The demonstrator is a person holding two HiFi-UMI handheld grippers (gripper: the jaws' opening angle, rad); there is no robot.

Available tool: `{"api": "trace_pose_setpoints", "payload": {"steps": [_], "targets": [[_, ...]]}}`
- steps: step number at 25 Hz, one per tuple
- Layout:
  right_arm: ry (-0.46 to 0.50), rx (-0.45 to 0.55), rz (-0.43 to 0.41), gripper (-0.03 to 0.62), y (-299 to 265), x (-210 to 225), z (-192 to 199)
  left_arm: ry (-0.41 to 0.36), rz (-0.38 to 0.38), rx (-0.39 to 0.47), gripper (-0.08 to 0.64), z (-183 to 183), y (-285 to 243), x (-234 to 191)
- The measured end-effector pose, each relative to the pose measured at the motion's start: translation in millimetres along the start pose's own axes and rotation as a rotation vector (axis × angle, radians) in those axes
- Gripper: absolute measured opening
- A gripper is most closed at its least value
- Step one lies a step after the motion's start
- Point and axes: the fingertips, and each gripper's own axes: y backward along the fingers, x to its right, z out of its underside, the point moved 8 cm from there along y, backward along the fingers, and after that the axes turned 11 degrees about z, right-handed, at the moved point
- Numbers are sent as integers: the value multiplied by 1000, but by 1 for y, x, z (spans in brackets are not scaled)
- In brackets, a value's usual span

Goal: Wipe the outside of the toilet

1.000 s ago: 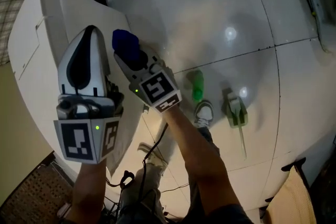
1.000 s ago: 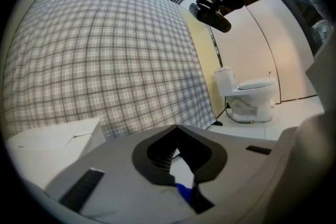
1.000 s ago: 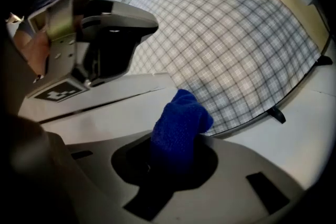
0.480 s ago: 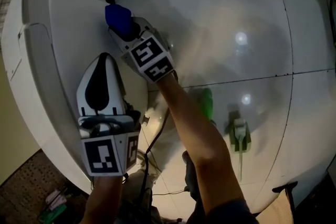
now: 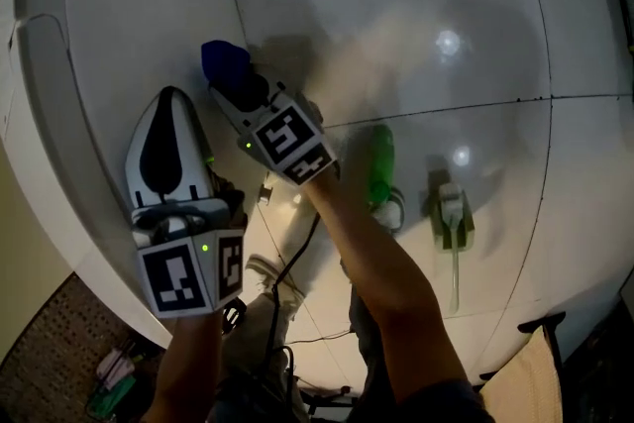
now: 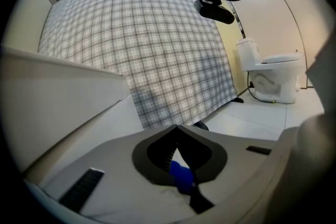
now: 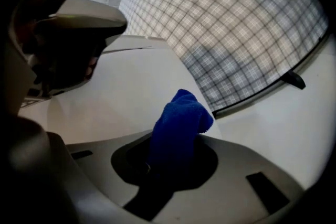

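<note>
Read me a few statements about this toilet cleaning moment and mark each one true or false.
1. The right gripper is clamped on a blue cloth. True.
2. The left gripper grips a sponge. False: its jaw tips meet and it grips no sponge.
3. A green bottle is on the white tiled floor. True.
4. The curtain is plain red. False: it is a grey and white plaid.
</note>
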Motion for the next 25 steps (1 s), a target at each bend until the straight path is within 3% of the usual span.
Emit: {"api": "trace_pose_setpoints", "payload": {"steps": [5, 10, 14, 18, 22, 25], "targets": [[-41, -74, 26, 75, 66, -55, 46, 1, 42, -21, 12, 15, 35, 17], [-57, -85, 20, 75, 98, -104, 61, 21, 87, -29, 12, 21, 65, 34], [-91, -58, 63, 75, 108, -118, 67, 21, 111, -13, 12, 21, 76, 37], [-99, -11, 124, 75, 106, -97, 59, 7, 127, -8, 12, 17, 69, 37], [-88, 52, 185, 75, 79, -41, 29, 8, 124, 0, 12, 12, 47, 29], [-35, 64, 178, 75, 44, -1, 7, 12, 114, -7, 12, 16, 26, 24]]}}
